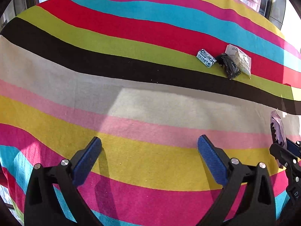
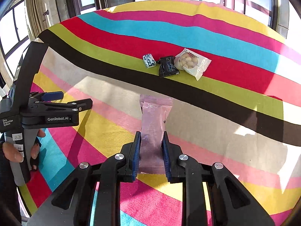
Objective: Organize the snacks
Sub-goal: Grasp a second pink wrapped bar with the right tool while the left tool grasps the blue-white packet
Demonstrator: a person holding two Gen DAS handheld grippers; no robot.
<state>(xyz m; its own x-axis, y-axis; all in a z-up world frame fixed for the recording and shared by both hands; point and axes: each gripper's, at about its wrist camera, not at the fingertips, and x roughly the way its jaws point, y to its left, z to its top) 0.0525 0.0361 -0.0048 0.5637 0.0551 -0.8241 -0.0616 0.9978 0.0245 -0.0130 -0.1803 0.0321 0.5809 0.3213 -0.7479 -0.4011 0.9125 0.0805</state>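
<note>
Pink packet [image 2: 155, 124], pinched low by your right gripper [image 2: 151, 156], may flop or slip; your left gripper [image 1: 149, 158] gapes wide, empty.

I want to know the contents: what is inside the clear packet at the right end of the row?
The clear packet shows small pale round pieces through its window. Its printed white edges hide the rest. It touches the black packet.

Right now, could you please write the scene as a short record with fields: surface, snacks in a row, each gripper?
surface: striped tablecloth
row, left to right: blue-white candy, black packet, clear nut bag
left gripper: open, holding nothing
right gripper: shut on pink wrapper, nearer than the row
</note>
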